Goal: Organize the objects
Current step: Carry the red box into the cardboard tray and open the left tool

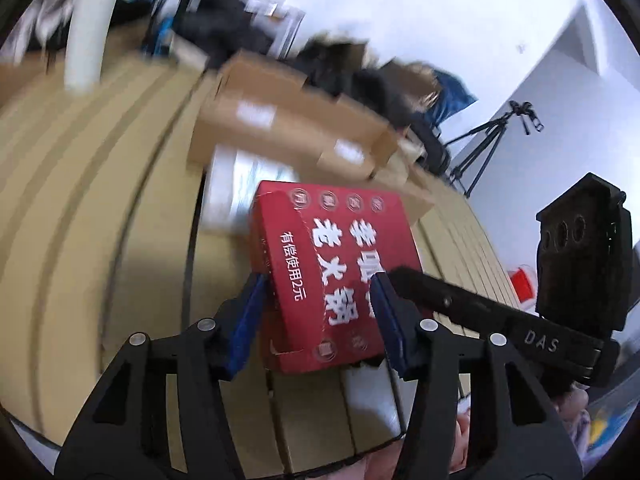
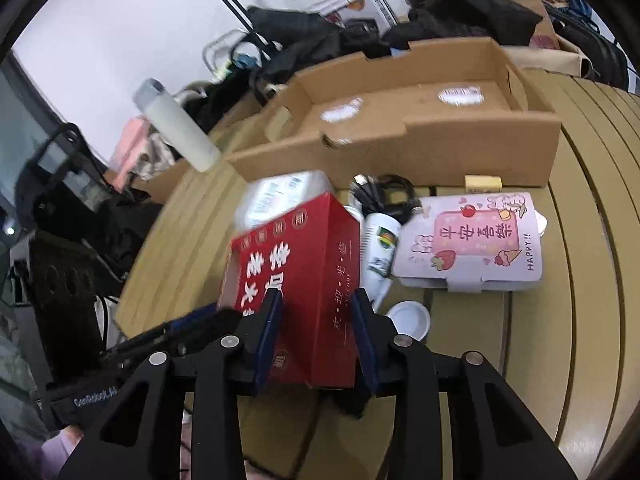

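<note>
A red tissue box with white Chinese lettering [image 1: 332,272] is held above the slatted tan table [image 1: 100,220] by both grippers. My left gripper [image 1: 320,300] is shut on its near end, blue pads on either side. My right gripper [image 2: 316,316] is shut on the same red box [image 2: 296,276] from its other side. The right gripper's black body [image 1: 480,304] shows in the left wrist view, touching the box. An open cardboard tray [image 2: 400,136] stands behind the box on the table.
A lilac lunch box [image 2: 472,240], a white bottle [image 2: 380,252], a white lid [image 2: 408,320], a black cable coil [image 2: 384,196] and a plastic-wrapped pack [image 2: 280,196] lie by the tray. A white flask [image 2: 176,124] tilts at left. Bags and clutter line the far edge. A tripod [image 1: 488,140] stands right.
</note>
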{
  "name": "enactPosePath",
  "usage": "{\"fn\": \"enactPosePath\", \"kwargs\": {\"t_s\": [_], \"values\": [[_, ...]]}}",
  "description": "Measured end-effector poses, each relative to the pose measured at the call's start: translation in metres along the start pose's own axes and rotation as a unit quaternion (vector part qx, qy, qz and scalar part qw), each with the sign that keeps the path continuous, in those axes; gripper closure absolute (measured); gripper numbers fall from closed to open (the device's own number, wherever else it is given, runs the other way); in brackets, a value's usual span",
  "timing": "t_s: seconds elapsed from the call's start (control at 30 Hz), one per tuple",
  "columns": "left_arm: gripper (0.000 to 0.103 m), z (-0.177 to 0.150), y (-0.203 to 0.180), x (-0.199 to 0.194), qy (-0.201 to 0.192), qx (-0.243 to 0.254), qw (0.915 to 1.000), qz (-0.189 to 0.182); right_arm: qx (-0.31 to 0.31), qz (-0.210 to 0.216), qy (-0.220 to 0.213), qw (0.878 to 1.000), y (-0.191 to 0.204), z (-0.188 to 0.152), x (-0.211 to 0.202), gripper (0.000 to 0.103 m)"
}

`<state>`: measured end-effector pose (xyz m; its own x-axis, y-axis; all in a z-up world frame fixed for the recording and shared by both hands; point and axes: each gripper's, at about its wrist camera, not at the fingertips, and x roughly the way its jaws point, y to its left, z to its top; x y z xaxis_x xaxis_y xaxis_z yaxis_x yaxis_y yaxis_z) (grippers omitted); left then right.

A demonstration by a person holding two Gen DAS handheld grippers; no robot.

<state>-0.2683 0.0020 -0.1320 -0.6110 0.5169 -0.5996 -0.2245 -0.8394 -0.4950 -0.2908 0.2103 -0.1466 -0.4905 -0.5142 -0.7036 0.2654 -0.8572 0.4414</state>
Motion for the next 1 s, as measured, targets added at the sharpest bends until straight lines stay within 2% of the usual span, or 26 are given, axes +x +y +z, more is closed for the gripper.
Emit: {"fn": "enactPosePath", "kwargs": {"t_s": [0.1,0.2,0.27,0.33,0.4,0.47,0.5,0.53,0.6,0.67,0.73,0.8,0.83,0.87,0.93,1.0], "values": [[0.054,0.036,-0.015,-0.010,-0.035,0.017,0.9990,-0.020,-0.007,0.014,-0.037,0.999,0.007,0.015,-0.026,0.065],[0.054,0.094,-0.028,0.001,-0.050,0.036,0.9974,-0.036,-0.015,0.011,-0.044,0.999,0.007,0.048,-0.027,0.065],[0.054,0.143,-0.028,0.019,-0.043,0.051,0.9970,-0.040,-0.019,0.003,-0.043,0.999,0.003,0.086,-0.015,0.065],[0.054,0.176,-0.018,0.034,-0.041,0.049,0.9971,-0.041,-0.012,0.005,-0.038,0.999,-0.002,0.119,0.000,0.065],[0.054,0.202,-0.007,0.058,-0.031,0.042,0.9982,-0.028,-0.001,0.013,-0.011,1.000,-0.009,0.160,0.028,0.065],[0.053,0.224,0.009,0.090,-0.010,0.037,0.9993,-0.003,-0.005,0.004,0.009,1.000,-0.011,0.187,0.057,0.065],[0.053,0.230,0.018,0.105,0.001,0.034,0.9993,0.015,-0.003,-0.007,0.032,0.999,-0.015,0.201,0.080,0.065],[0.053,0.234,0.030,0.127,0.017,0.025,0.9982,0.052,0.007,-0.015,0.047,0.999,-0.019,0.211,0.097,0.065],[0.054,0.232,0.043,0.156,0.043,0.017,0.9937,0.102,-0.003,-0.049,0.066,0.997,-0.026,0.229,0.138,0.065],[0.047,0.221,0.057,0.176,0.047,0.017,0.9868,0.154,-0.010,-0.075,0.114,0.991,-0.033,0.234,0.176,0.065],[0.045,0.212,0.063,0.180,0.036,0.033,0.9863,0.157,-0.028,-0.108,0.150,0.982,-0.040,0.234,0.198,0.064],[0.045,0.208,0.063,0.183,0.042,0.050,0.9848,0.161,-0.045,-0.126,0.132,0.982,-0.048,0.232,0.196,0.051],[0.045,0.205,0.060,0.186,0.044,0.065,0.9813,0.176,-0.046,-0.139,0.127,0.981,-0.053,0.231,0.194,0.030],[0.045,0.202,0.056,0.186,0.039,0.076,0.9797,0.181,-0.047,-0.159,0.120,0.979,-0.060,0.231,0.191,0.018],[0.042,0.196,0.049,0.186,0.036,0.098,0.9753,0.195,-0.040,-0.155,0.109,0.981,-0.071,0.231,0.184,0.017],[0.041,0.190,0.042,0.184,0.045,0.112,0.9724,0.200,-0.031,-0.169,0.101,0.980,-0.081,0.232,0.176,0.017]]}}
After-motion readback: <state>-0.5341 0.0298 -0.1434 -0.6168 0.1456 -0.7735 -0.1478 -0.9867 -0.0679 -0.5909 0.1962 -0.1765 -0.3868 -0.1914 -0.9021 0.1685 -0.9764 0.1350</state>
